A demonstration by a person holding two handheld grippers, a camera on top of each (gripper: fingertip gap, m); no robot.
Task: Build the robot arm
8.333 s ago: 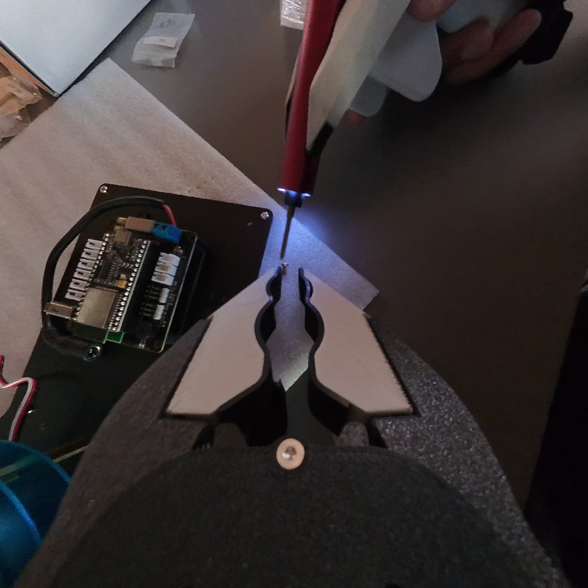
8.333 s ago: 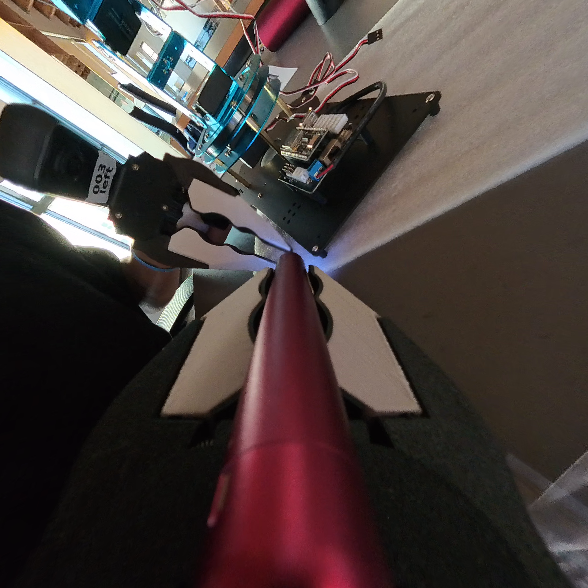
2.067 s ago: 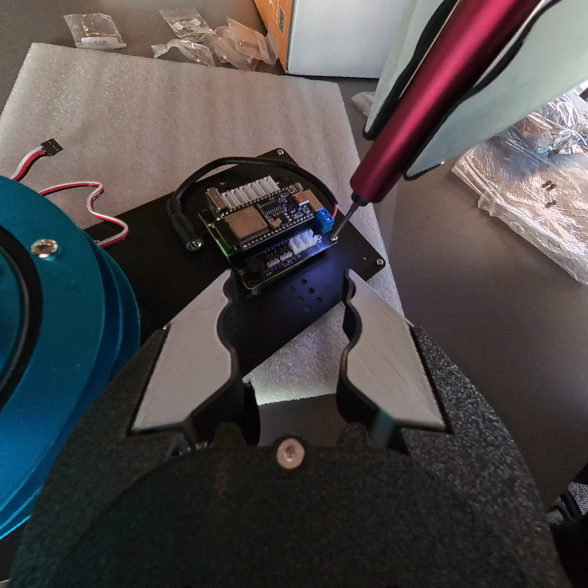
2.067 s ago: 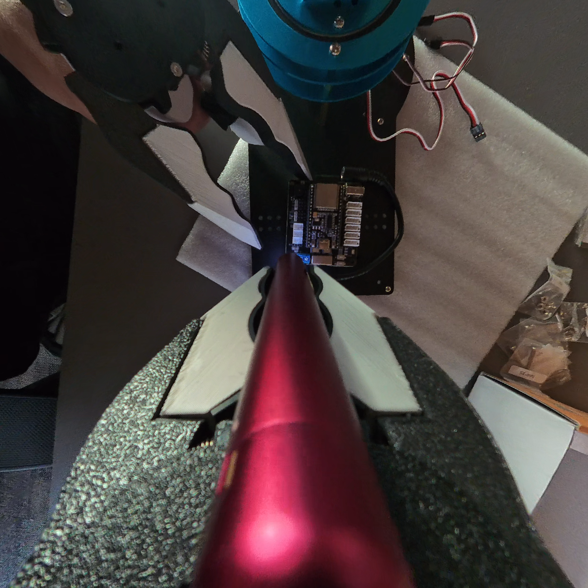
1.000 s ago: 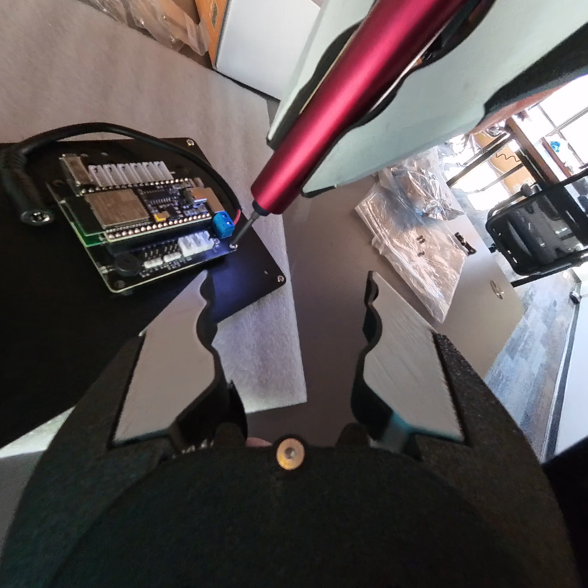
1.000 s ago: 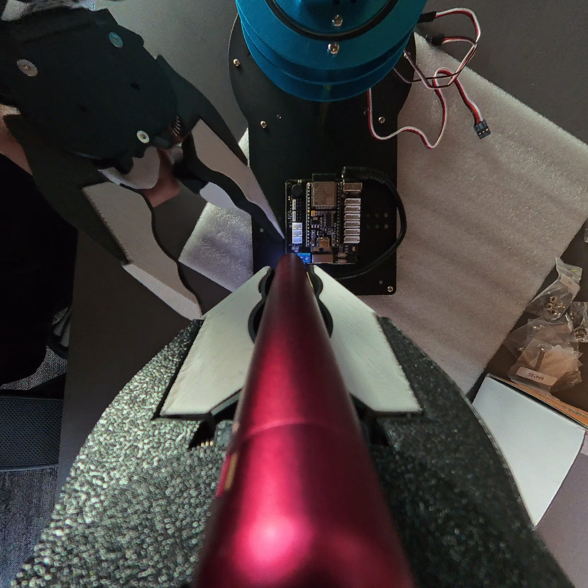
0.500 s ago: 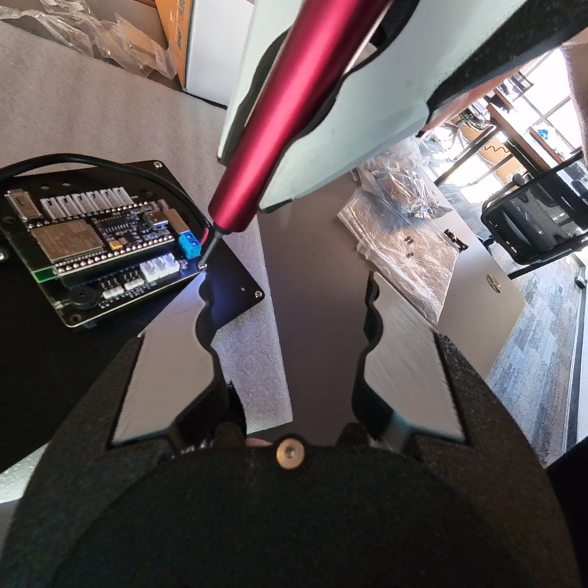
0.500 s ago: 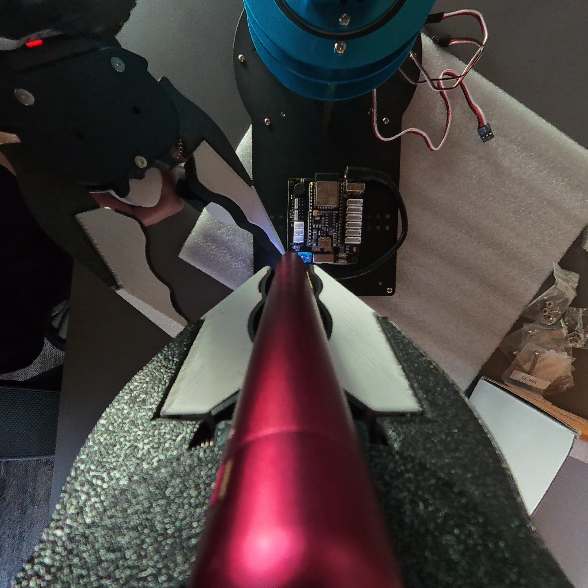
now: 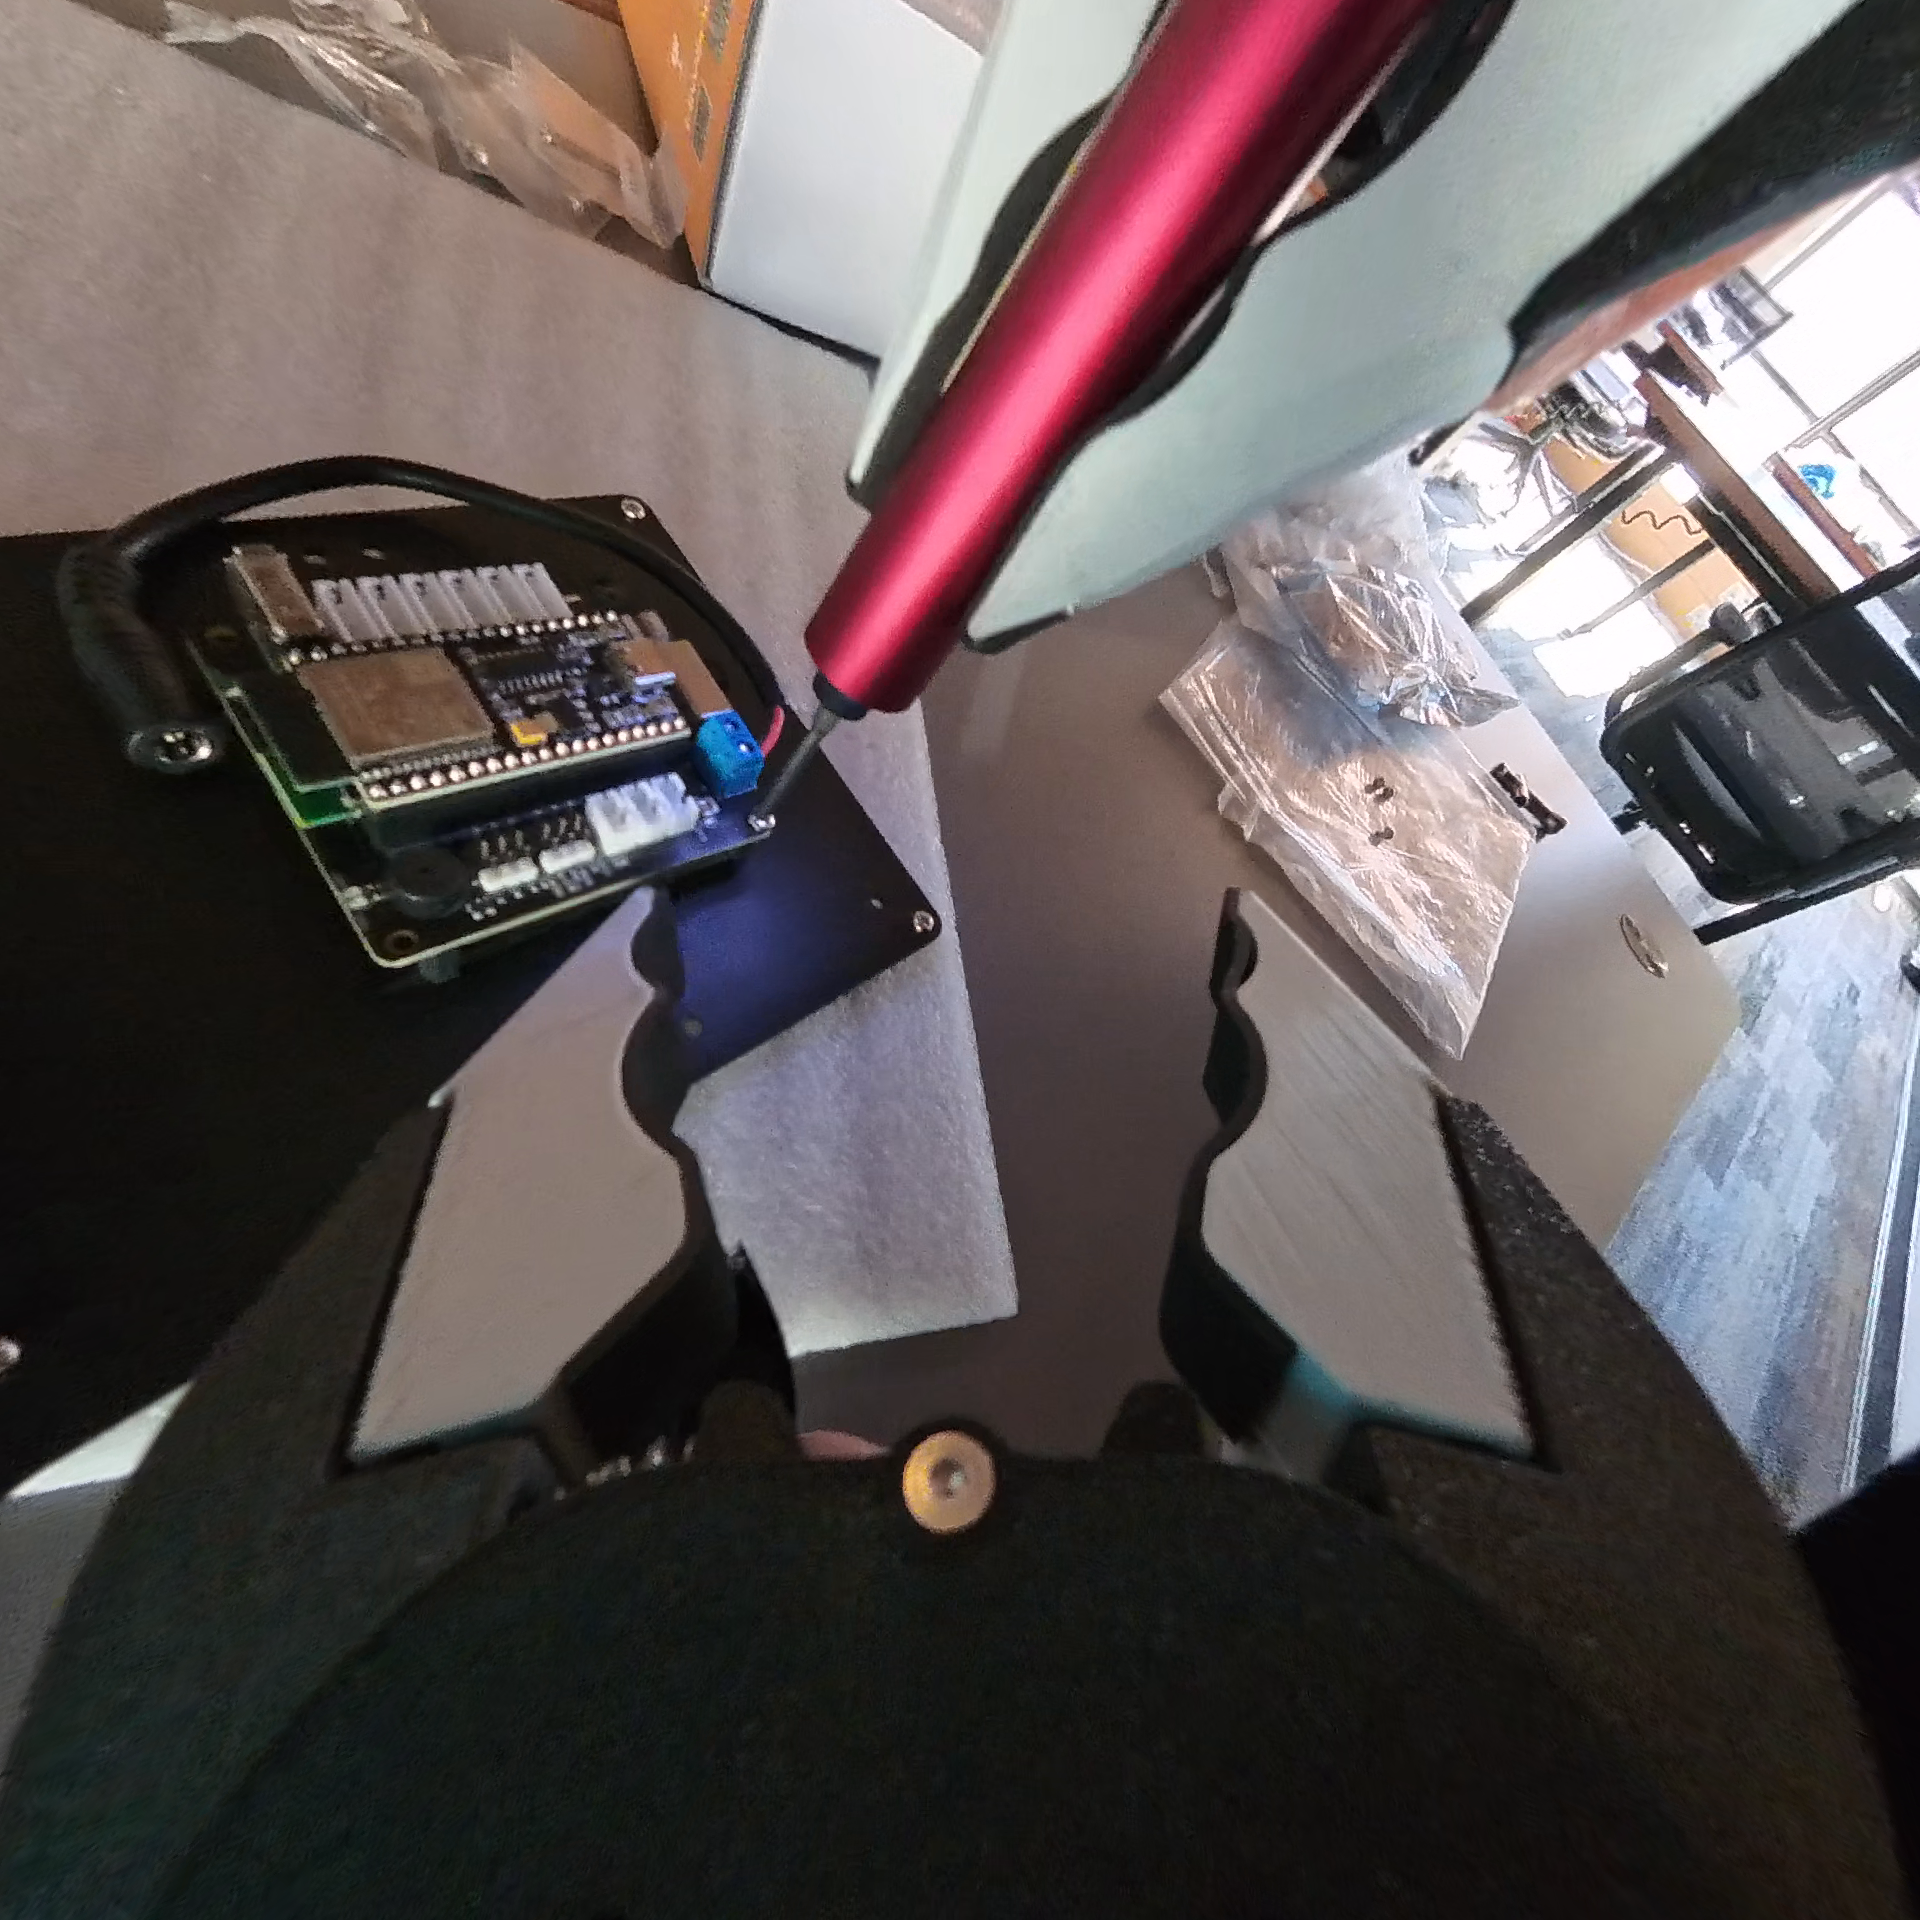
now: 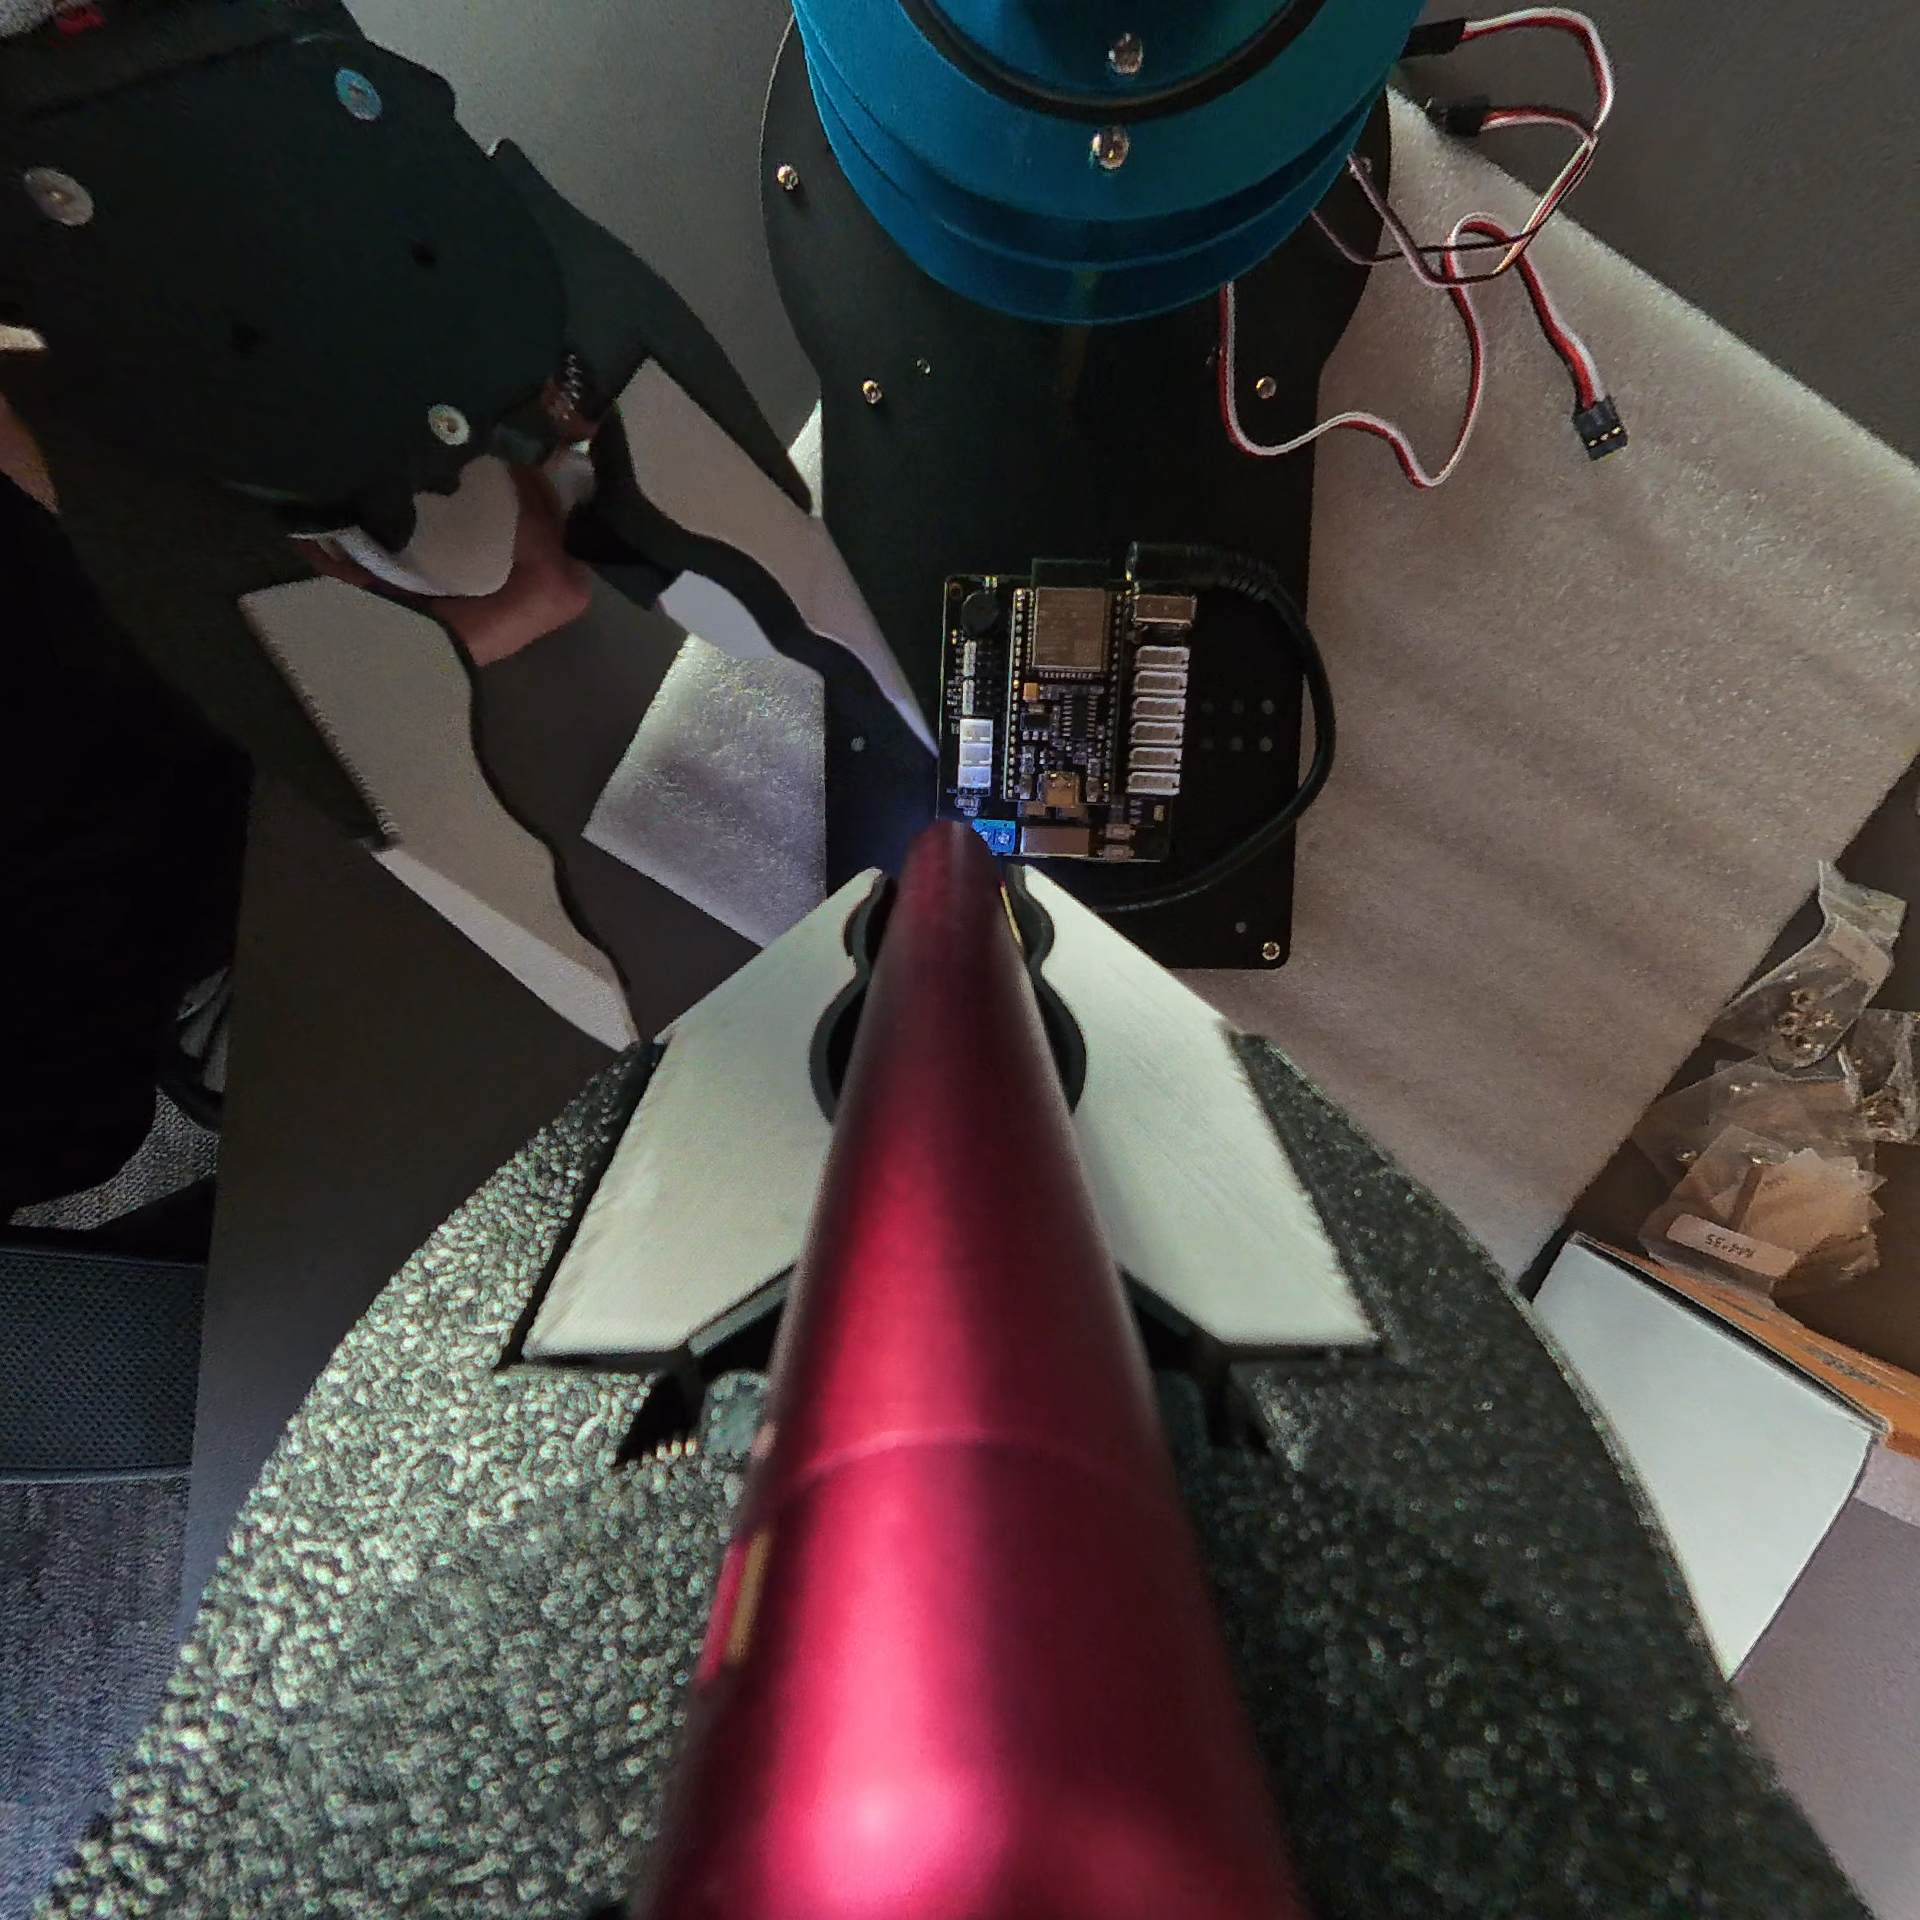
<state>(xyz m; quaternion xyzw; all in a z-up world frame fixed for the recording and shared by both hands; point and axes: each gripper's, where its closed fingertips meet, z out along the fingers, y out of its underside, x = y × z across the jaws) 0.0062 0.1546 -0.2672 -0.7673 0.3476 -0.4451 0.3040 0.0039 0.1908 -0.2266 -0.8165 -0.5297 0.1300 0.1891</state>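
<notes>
My right gripper (image 10: 951, 883) is shut on a red electric screwdriver (image 10: 935, 1299), which also shows in the left wrist view (image 9: 1049, 332). Its bit (image 9: 792, 769) rests on a small screw (image 9: 764, 821) at the corner of a circuit board (image 9: 468, 748) next to a blue terminal block (image 9: 732, 753). The board (image 10: 1070, 717) is mounted on a black plate (image 9: 821, 914) lying on white foam (image 9: 862, 1143). My left gripper (image 9: 935, 925) is open and empty, hovering just in front of the plate's corner; it shows in the right wrist view (image 10: 499, 686) with its upper finger close to the board.
A blue round turntable part (image 10: 1091, 135) stands at the plate's far end, with red-white servo wires (image 10: 1475, 312) beside it. A white-and-orange box (image 9: 821, 156) and plastic bags of hardware (image 9: 1371, 821) lie on the grey table (image 9: 1070, 831). An office chair (image 9: 1787, 748) stands beyond. The tips of one gripper are about 6 cm away from the tips of the other.
My left gripper opened from nearly shut and drew back from the plate. The screwdriver moved from the loose screw on the foam to the board's corner screw and stays there.
</notes>
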